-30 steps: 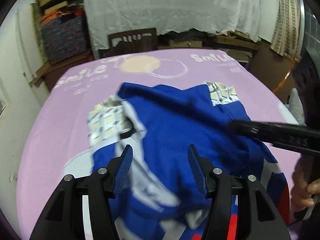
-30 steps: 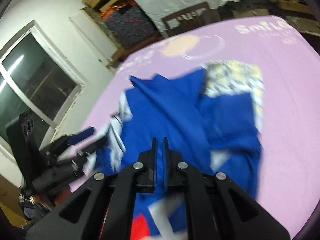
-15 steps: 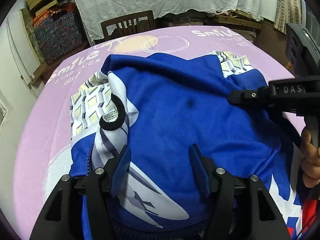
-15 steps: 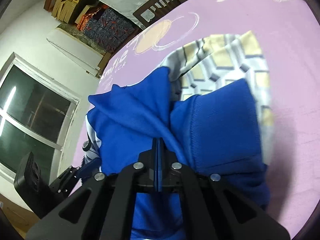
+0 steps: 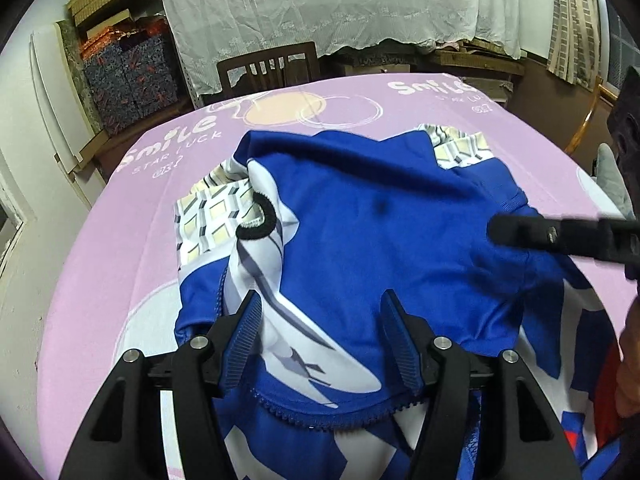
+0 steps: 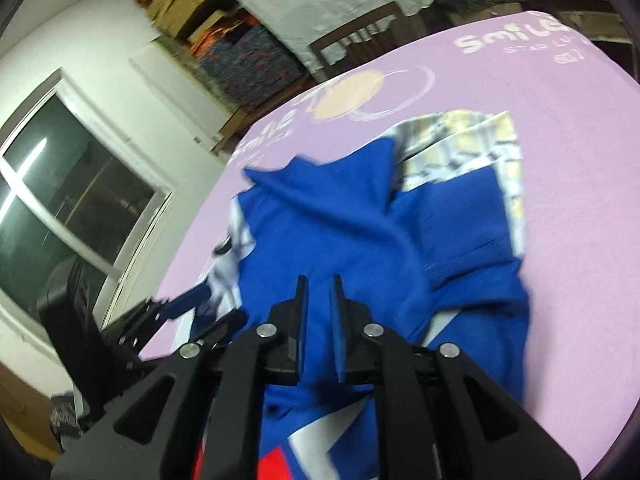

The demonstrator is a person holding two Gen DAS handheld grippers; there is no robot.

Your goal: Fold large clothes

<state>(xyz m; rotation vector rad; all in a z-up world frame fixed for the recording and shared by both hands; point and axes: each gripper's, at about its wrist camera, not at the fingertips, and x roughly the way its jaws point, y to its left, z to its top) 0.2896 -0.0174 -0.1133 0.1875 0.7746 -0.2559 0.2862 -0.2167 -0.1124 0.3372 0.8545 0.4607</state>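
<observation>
Moments after my right gripper (image 6: 319,292) stood pinched together over the blue jacket (image 5: 392,248), its jaws had just been opening to a narrow gap, with nothing visibly caught between them; I judged the cloth released and one fold laid down. Nearest me, my left gripper (image 5: 320,320) hung with jaws well apart above the jacket's zip hem (image 5: 320,420), pads pressing on nothing, a little wider than a second earlier. Blue fabric lay doubled over itself across the pink bedsheet (image 5: 120,260), white-and-grey panels showing at the left and a black cuff (image 5: 260,226) curled on top. Beyond, a yellow-checked cloth (image 5: 208,216) poked out from under both far corners of the jacket. The doubled cloth was rumpled, not flat, so I reckoned smoothing came next. Farther off stood a wooden chair (image 5: 268,68), stacked boxes (image 5: 132,76) and a lace cloth (image 5: 340,0) hanging, none in my way.
</observation>
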